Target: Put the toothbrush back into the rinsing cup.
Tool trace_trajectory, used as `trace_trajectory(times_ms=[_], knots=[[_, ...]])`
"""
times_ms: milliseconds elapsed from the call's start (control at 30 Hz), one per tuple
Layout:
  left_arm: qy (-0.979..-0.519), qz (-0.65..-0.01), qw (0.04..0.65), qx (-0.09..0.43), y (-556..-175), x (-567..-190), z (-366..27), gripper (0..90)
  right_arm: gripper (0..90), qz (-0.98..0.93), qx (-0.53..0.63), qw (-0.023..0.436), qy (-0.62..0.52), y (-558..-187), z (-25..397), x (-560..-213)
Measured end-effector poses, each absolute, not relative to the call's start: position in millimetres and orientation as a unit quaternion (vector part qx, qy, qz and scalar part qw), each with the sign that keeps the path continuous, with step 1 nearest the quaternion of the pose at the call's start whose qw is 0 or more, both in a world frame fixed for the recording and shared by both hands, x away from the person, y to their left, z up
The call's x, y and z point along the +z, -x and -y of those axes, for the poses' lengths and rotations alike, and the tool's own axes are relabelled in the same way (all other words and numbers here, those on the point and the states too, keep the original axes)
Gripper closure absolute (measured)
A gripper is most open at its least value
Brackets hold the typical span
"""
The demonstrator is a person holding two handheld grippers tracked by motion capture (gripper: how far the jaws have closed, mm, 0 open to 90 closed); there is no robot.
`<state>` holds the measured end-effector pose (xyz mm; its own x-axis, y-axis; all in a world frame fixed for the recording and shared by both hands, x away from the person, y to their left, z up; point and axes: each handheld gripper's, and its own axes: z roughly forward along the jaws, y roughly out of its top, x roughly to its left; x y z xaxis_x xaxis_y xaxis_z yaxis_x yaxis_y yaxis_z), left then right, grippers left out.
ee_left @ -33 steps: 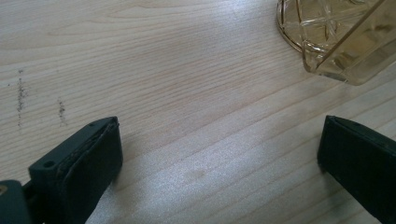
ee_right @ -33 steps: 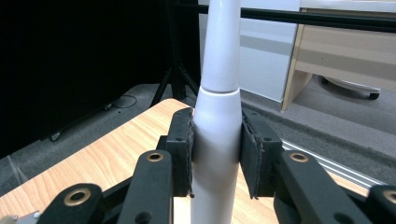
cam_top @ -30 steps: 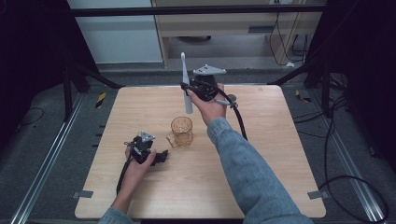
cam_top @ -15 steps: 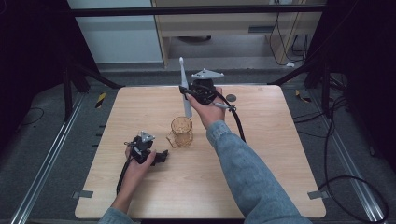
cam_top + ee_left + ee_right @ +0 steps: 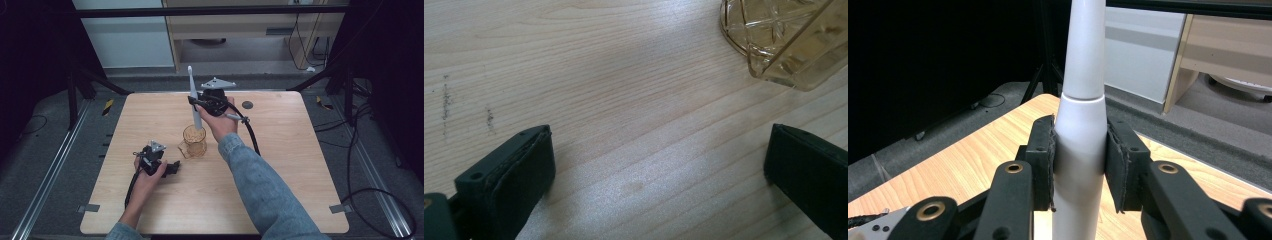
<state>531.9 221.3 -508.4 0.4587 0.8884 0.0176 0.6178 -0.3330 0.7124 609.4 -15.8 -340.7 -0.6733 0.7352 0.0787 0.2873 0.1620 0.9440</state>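
Right gripper (image 5: 196,101) clamped on slim white plastic electric toothbrush (image 5: 193,95), held near upright, lower end over amber faceted glass mug (image 5: 194,140) at table centre. Left gripper (image 5: 172,166) resting on light wooden table (image 5: 300,165), jaws wide, empty, mug at 1 o'clock.

On the table (image 5: 280,200), the cup (image 5: 194,141) stands near the centre, with the left gripper (image 5: 172,167) just before it to the left (apart from it). The right gripper (image 5: 196,102) lies behind the cup and holds the toothbrush (image 5: 193,97) upright, its lower end over the cup.
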Motion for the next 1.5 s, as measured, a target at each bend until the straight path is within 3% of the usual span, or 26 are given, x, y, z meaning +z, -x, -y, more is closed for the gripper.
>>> trace_trajectory(times_ms=[667, 1500], knots=[[-0.79, -0.477, 0.326, 0.208, -532, -508, -221, 0.0, 67.1, -0.741, 0.543, 0.196, -0.343, -603, 14, -345], [-0.791, -0.476, 0.325, 0.208, -532, -508, -222, 0.0, 67.1, -0.766, 0.506, 0.177, -0.353, -604, 7, -388]])
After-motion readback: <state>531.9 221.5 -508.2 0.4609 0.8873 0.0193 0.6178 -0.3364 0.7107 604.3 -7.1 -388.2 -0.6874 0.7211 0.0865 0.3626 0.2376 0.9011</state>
